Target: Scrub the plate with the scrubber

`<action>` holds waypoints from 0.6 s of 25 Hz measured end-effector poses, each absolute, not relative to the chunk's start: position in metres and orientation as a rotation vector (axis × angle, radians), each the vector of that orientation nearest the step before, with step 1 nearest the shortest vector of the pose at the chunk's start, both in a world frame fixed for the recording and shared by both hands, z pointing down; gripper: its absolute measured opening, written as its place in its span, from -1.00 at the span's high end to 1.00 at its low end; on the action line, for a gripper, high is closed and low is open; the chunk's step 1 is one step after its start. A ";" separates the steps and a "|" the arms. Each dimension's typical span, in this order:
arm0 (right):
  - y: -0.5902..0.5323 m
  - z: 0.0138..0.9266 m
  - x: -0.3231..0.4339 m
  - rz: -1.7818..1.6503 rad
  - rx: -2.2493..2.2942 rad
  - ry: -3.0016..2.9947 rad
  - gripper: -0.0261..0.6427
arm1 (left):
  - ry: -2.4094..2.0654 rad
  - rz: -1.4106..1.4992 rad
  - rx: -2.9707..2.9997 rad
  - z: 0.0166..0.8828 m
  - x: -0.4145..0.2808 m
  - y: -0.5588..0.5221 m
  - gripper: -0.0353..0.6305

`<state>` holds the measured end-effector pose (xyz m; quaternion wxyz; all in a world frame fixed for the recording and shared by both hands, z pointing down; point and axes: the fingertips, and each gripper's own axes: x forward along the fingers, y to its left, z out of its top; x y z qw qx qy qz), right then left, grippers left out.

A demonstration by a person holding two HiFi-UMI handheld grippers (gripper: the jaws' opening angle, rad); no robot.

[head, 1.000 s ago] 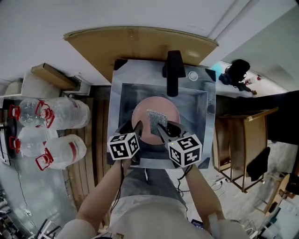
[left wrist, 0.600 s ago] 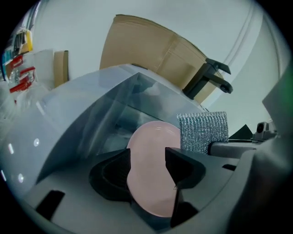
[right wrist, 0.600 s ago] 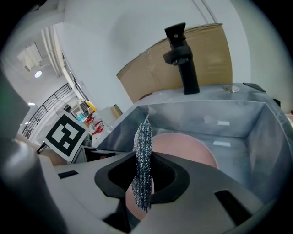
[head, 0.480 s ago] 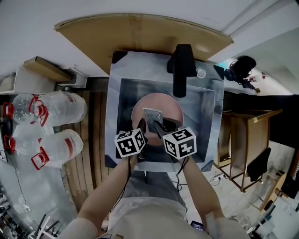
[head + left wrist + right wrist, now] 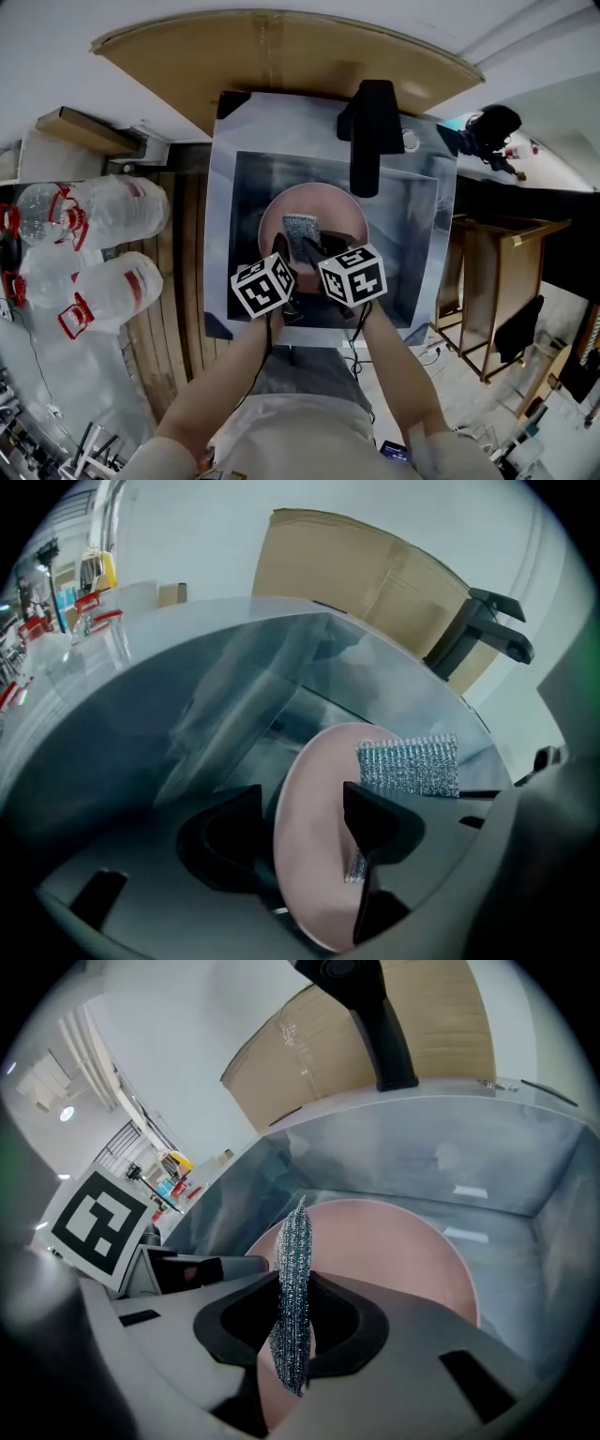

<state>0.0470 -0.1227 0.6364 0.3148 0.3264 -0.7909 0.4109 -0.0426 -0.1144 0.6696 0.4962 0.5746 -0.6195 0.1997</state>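
Observation:
A pink plate (image 5: 336, 208) lies in the steel sink (image 5: 246, 192). My right gripper (image 5: 314, 246) is shut on a silver mesh scrubber (image 5: 300, 228), which stands edge-on between its jaws (image 5: 295, 1269) over the plate (image 5: 394, 1251). My left gripper (image 5: 279, 249) sits at the plate's near rim. In the left gripper view its jaws (image 5: 300, 829) are opening, with the plate's rim (image 5: 309, 864) between them, one finger (image 5: 225, 841) behind and one in front. I see no firm squeeze on the plate. The scrubber (image 5: 410, 766) rests against the plate's face.
A black faucet (image 5: 367, 131) overhangs the sink's far side. A wooden board (image 5: 281, 56) stands behind the sink. Large plastic water bottles (image 5: 103, 281) lie on the floor at left, and wooden furniture (image 5: 497, 281) stands at right.
Both grippers have drawn closer together and further onto the plate's near side. The scrubber has shifted left across the plate with the right gripper.

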 end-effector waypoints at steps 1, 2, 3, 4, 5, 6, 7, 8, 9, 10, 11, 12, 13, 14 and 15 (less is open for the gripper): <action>-0.123 0.639 0.045 1.089 0.847 -2.083 0.61 | -1.495 0.483 1.380 0.674 -0.045 -0.116 0.08; -0.123 0.642 0.043 1.094 0.835 -2.083 0.61 | -1.485 0.481 1.372 0.678 -0.046 -0.117 0.08; -0.123 0.645 0.041 1.096 0.826 -2.081 0.61 | -1.474 0.480 1.368 0.682 -0.046 -0.117 0.08; -0.123 0.647 0.040 1.096 0.819 -2.078 0.61 | -1.464 0.481 1.367 0.685 -0.046 -0.117 0.08; -0.124 0.650 0.039 1.091 0.814 -2.073 0.61 | -1.460 0.484 1.365 0.687 -0.046 -0.117 0.09; -0.125 0.653 0.039 1.079 0.810 -2.069 0.61 | -1.462 0.488 1.362 0.689 -0.047 -0.116 0.14; -0.126 0.656 0.038 1.059 0.806 -2.063 0.61 | -1.468 0.489 1.355 0.689 -0.049 -0.115 0.21; -0.128 0.659 0.038 1.035 0.802 -2.059 0.61 | -1.471 0.488 1.349 0.690 -0.050 -0.115 0.26; -0.130 0.661 0.037 1.010 0.798 -2.056 0.61 | -1.468 0.488 1.347 0.690 -0.051 -0.114 0.41; -0.133 0.664 0.037 0.989 0.795 -2.055 0.61 | -1.463 0.493 1.351 0.690 -0.050 -0.114 0.57; -0.136 0.666 0.035 0.973 0.792 -2.056 0.61 | -1.458 0.502 1.360 0.691 -0.049 -0.115 0.59; -0.139 0.669 0.034 0.960 0.790 -2.056 0.61 | -1.456 0.514 1.371 0.691 -0.048 -0.116 0.63; -0.143 0.672 0.034 0.946 0.788 -2.053 0.61 | -1.455 0.524 1.381 0.691 -0.047 -0.116 0.65; -0.146 0.676 0.034 0.930 0.786 -2.048 0.60 | -1.455 0.530 1.386 0.691 -0.046 -0.116 0.65; -0.149 0.679 0.035 0.911 0.785 -2.042 0.60 | -1.455 0.532 1.390 0.692 -0.046 -0.116 0.65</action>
